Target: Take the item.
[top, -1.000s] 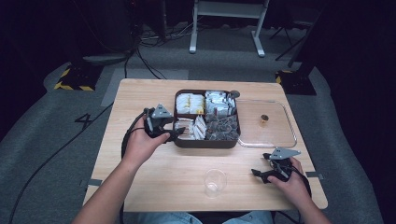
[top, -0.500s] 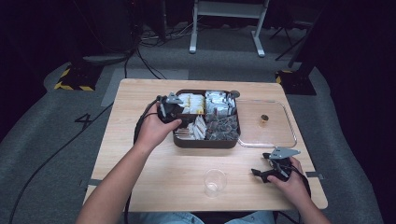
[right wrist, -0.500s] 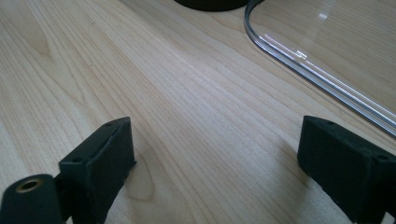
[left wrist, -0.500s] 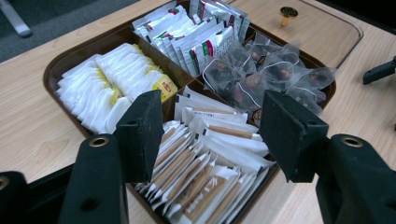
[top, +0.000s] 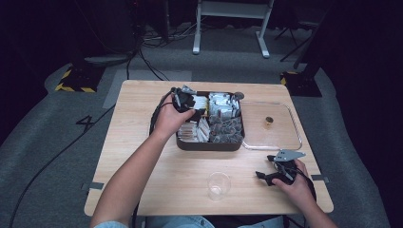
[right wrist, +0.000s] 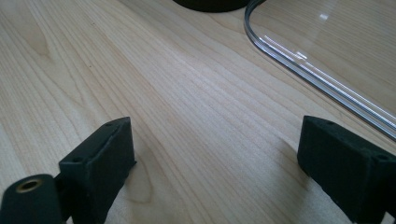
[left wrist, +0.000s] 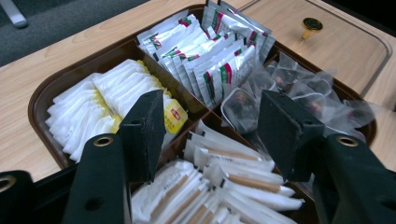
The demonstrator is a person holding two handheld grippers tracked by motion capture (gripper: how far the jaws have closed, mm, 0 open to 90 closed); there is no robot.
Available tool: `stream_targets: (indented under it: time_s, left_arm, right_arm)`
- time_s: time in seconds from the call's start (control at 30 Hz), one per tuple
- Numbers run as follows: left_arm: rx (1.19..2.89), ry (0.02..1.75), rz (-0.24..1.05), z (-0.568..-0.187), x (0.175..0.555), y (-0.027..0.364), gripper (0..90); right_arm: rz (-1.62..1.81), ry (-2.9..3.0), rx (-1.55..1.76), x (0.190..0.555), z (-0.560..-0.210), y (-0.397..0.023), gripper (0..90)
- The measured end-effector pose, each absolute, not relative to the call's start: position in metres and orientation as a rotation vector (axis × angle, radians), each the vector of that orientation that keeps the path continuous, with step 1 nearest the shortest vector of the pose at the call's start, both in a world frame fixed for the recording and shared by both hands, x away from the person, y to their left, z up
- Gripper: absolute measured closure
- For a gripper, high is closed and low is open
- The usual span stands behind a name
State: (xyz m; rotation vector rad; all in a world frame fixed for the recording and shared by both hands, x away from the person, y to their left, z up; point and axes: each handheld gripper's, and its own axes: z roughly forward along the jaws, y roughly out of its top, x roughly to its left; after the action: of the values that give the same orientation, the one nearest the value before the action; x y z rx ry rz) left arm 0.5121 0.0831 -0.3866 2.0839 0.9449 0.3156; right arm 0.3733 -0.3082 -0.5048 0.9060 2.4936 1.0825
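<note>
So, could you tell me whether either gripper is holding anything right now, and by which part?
Nothing is held. The left gripper hovers open over the compartment tray; the right gripper rests open on the table.

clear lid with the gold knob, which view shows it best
The high view: the whole clear lid lies flat right of the tray. The left gripper view catches the knob and one corner; the right gripper view catches just a curved edge.

- The high view is dim at its edges — the floor around the table (top: pixel 142 190) falls off into near black, while the tabletop is evenly lit from above.
- Soft, short shadows sit under both hands.
- A bright streak of glare runs along the clear lid (right wrist: pixel 327 88).
- Close jaws look slightly soft.
</note>
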Motion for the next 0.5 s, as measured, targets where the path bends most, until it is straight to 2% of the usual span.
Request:
stream_targets:
  time_s: [0.5]
  left_arm:
    - [2.055,1.072,0.366,-0.404,0.555,0.078,43.2]
  right_arm:
    - [1.082,2.494,0.905,0.374,-0.505,-0.308,11.2]
